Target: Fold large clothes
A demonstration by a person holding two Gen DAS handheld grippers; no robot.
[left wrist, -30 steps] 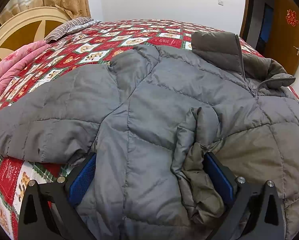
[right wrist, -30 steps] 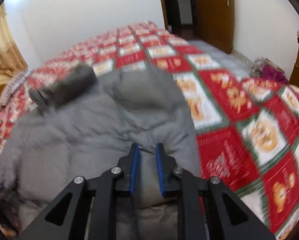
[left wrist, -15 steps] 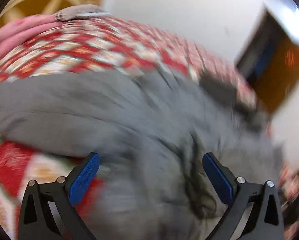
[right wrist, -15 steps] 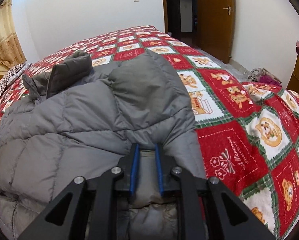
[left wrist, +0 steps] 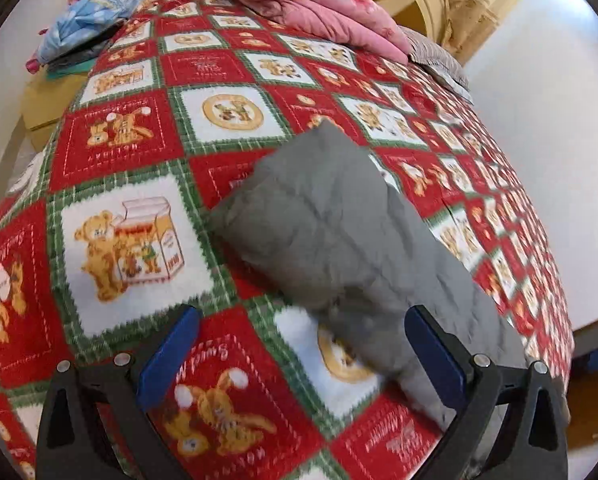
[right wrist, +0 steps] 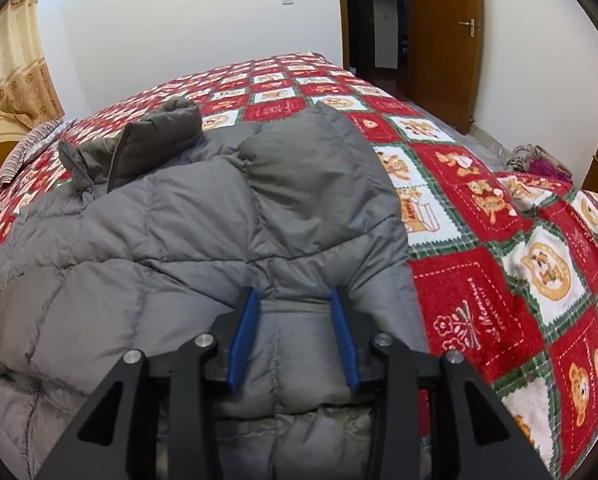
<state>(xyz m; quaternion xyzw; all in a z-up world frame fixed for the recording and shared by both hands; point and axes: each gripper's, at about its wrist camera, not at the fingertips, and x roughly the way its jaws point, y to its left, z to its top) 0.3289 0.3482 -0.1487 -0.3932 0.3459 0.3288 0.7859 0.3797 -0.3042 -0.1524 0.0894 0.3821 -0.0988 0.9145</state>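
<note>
My right gripper (right wrist: 295,334) had just loosened, fingers half-spread over the grey quilted down jacket (right wrist: 203,232); my left gripper (left wrist: 303,356) gaped wide, empty, beside its sleeve (left wrist: 331,232): grab near the cuff.

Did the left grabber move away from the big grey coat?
Yes. The left hand-held gripper swung off the coat's body toward the pink blanket at the headboard; now only the grey sleeve lies ahead.
</note>
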